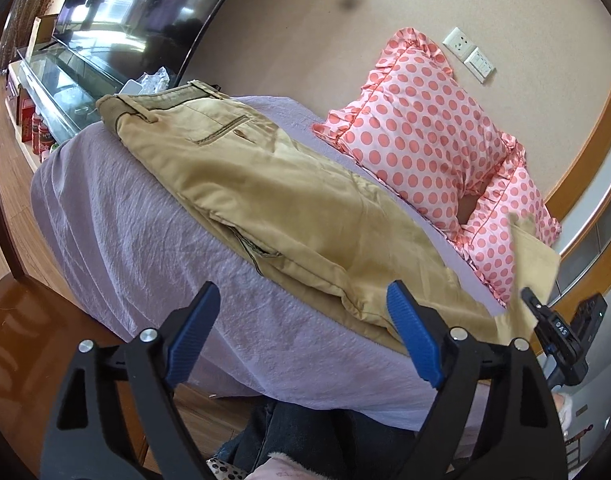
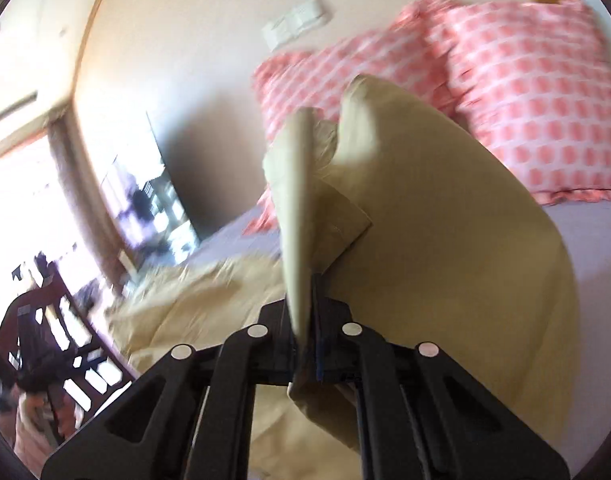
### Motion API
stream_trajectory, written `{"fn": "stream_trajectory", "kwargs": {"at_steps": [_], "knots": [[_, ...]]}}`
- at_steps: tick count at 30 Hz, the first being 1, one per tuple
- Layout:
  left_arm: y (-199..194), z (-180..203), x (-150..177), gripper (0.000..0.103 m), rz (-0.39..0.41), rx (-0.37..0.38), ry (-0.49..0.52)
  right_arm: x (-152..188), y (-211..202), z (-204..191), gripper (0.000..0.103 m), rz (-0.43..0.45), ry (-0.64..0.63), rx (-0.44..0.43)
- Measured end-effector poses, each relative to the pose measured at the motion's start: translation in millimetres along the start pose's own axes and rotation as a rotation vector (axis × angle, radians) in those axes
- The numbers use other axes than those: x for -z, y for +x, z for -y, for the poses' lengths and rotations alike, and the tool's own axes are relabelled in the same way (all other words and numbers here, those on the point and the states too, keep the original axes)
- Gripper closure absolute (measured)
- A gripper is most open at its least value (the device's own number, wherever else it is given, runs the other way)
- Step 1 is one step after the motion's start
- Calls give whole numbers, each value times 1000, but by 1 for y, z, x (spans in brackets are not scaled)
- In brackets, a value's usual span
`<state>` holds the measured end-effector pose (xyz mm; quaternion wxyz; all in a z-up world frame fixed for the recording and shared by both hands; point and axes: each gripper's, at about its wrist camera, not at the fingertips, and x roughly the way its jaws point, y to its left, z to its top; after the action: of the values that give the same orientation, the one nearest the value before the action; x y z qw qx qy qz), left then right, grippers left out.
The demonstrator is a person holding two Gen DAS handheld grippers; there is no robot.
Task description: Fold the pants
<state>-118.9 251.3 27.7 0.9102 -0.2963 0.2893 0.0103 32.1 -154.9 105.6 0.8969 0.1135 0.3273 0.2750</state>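
Note:
Beige pants (image 1: 273, 200) lie along a lilac-covered bed (image 1: 125, 248), waistband at the far left end, legs running toward the lower right. My left gripper (image 1: 301, 320) is open and empty, its blue-padded fingers (image 1: 193, 332) hovering just off the near edge of the bed, close to the pants' lower leg. My right gripper (image 2: 305, 320) is shut on the hem end of the pants (image 2: 405, 240) and holds it lifted off the bed; the cloth arches up in front of the lens. The right gripper also shows in the left wrist view (image 1: 561, 332) at the far right.
Two pink polka-dot pillows (image 1: 417, 128) lie against the wall behind the pants. A large TV (image 1: 137, 12) on a glass stand (image 1: 65, 76) stands left of the bed. A dark wooden chair (image 2: 65, 336) is on the left in the right wrist view. Wooden floor lies below the bed edge.

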Motion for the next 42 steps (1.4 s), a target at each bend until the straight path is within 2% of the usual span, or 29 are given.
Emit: {"fn": "stream_trajectory", "kwargs": {"at_steps": [1,2,3,4,7,11,13,17,22,31,38,42], "knots": [[1,1,2,16,-10,5,13,9,19,-17,74,-91,-58,-16],[3,2,4,16,-22,12,24,18,32,-28,63,-149,-106,-7],[5,3,5,16,-34,18,36,27,37,-35,45,-175,-140,14],[7,4,6,16,-43,23,45,32,37,-36,34,-178,-146,16],[14,2,4,15,-46,24,36,35,22,-20,22,-150,-75,-23],[20,-13,-7,15,-16,1,-49,26,4,8,20,-93,35,13],[21,-22,-13,16,3,-26,-95,21,4,23,20,-85,87,33],[20,-36,-26,17,46,-54,-164,32,3,35,20,-93,157,34],[22,-36,-43,17,78,-85,-154,36,8,31,20,-105,157,23],[43,-37,-65,17,52,-134,-146,39,13,28,20,-118,163,10],[35,-44,-60,18,55,-127,-242,41,14,30,20,-116,167,5],[36,-41,-61,18,54,-140,-239,42,17,30,18,-117,171,-1]]}}
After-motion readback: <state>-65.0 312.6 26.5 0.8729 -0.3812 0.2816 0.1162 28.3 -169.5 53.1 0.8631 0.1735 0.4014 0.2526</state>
